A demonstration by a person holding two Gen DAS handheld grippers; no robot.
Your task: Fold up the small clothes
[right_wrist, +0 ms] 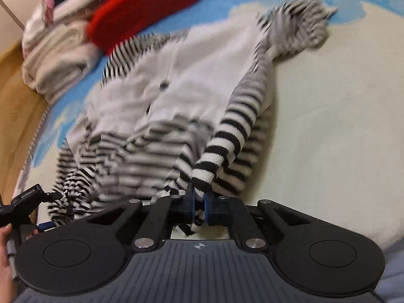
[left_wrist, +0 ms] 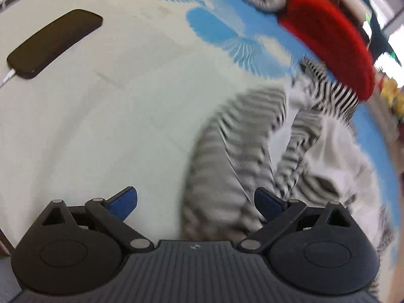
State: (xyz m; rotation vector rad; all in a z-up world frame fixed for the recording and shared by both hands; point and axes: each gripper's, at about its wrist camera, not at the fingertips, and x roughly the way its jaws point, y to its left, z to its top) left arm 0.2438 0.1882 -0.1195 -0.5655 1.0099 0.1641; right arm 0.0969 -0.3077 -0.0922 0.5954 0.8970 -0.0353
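A small black-and-white striped garment [right_wrist: 176, 75] with a white buttoned front lies crumpled on the bedsheet [right_wrist: 328, 101]. My right gripper [right_wrist: 199, 202] is shut on the cuff of a striped sleeve [right_wrist: 227, 139], which runs up and away from the blue pads. In the left wrist view the same garment [left_wrist: 227, 156] lies blurred at centre right. My left gripper [left_wrist: 195, 202] stands open low over the sheet. Its right finger [left_wrist: 267, 202] is over the striped cloth and its left finger [left_wrist: 123, 202] is over bare sheet, with nothing gripped.
A black phone [left_wrist: 55, 43] on a white cable lies on the sheet at the far left. A red knitted piece [right_wrist: 141, 7] and a pile of cream and grey clothes [right_wrist: 55, 60] sit behind the garment. A wooden edge [right_wrist: 15, 88] borders the bed. A hand [right_wrist: 3, 252] shows at the left.
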